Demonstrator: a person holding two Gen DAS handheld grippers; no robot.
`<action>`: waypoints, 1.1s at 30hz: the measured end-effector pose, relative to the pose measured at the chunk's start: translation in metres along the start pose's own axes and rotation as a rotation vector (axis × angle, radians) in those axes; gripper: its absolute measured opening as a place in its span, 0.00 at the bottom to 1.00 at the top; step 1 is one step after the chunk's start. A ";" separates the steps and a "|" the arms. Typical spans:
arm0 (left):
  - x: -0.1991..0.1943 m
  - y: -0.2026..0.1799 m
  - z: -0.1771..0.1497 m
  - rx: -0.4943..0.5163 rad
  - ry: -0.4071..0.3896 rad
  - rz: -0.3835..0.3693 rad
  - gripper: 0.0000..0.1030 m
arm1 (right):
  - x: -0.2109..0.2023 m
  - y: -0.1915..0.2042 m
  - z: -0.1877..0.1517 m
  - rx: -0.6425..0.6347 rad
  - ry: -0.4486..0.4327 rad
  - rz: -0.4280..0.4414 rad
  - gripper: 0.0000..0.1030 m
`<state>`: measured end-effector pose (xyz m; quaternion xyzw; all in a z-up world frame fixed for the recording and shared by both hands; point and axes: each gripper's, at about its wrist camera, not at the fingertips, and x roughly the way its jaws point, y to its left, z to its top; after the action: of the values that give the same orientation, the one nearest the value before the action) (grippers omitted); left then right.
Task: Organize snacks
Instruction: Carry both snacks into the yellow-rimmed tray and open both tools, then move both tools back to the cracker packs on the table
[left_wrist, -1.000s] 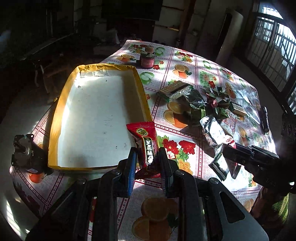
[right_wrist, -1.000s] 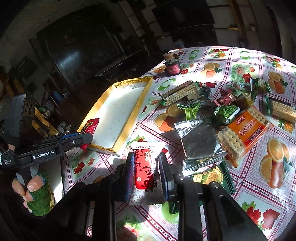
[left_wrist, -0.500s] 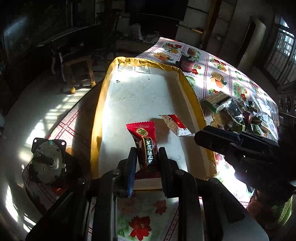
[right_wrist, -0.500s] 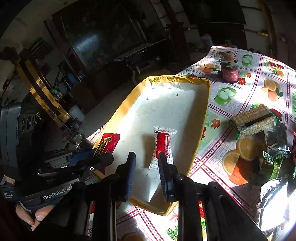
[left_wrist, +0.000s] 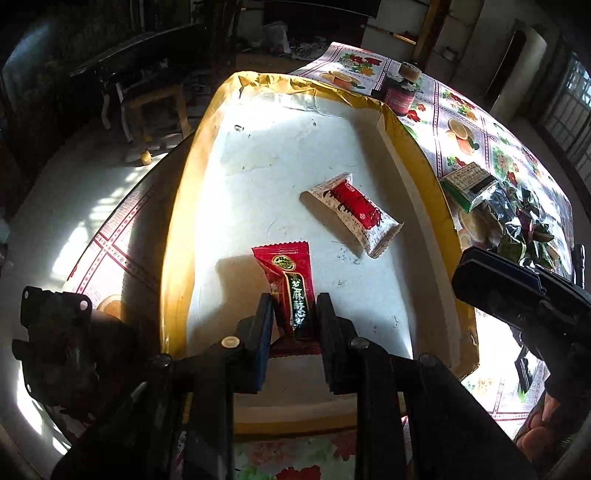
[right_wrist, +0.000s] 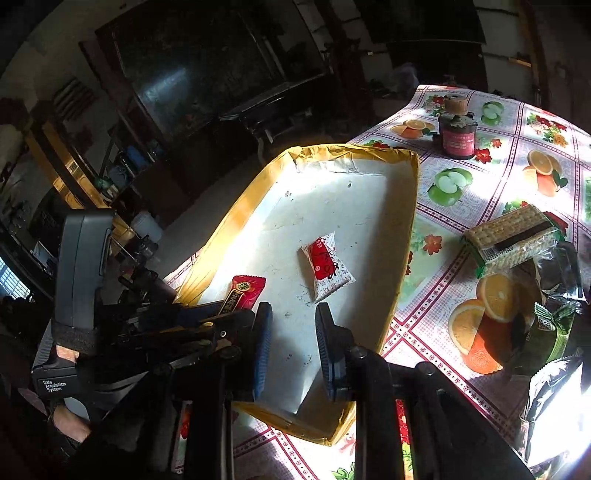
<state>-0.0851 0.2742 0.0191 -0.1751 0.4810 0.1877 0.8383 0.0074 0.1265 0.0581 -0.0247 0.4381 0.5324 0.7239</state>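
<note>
A red snack packet (left_wrist: 290, 282) with dark lettering sits between the fingers of my left gripper (left_wrist: 293, 314), which is shut on its lower end just above the white floor of the yellow-rimmed tray (left_wrist: 177, 229). A white packet with a red label (left_wrist: 351, 214) lies loose on the tray floor beyond it. In the right wrist view the same white packet (right_wrist: 325, 266) lies ahead of my right gripper (right_wrist: 290, 332), whose jaws are opening with nothing between them. The left gripper (right_wrist: 218, 314) with the red packet (right_wrist: 245, 293) shows at the tray's left side.
A dark jar (right_wrist: 457, 133) stands on the fruit-print tablecloth past the tray's far corner. To the right of the tray lie a cracker pack (right_wrist: 513, 236), a green packet (right_wrist: 546, 332) and a silver bag (right_wrist: 554, 398). A wooden stool (left_wrist: 155, 103) stands beyond the table.
My left gripper carried the red packet from the tablecloth over the tray and lower. My right gripper brought the white packet into the tray, let it go and drew back.
</note>
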 end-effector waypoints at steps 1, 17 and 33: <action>0.000 -0.002 0.000 0.003 -0.006 0.016 0.26 | -0.005 -0.003 -0.001 0.016 -0.013 0.007 0.34; -0.075 -0.041 -0.014 -0.014 -0.172 -0.038 0.39 | -0.262 -0.073 -0.100 0.306 -1.286 0.743 0.98; -0.077 -0.146 -0.028 0.180 -0.128 -0.113 0.47 | -0.302 -0.080 -0.074 0.289 -0.864 0.115 0.99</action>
<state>-0.0710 0.1226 0.0896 -0.1136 0.4309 0.1072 0.8888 0.0108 -0.1708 0.1780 0.3249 0.1666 0.4667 0.8055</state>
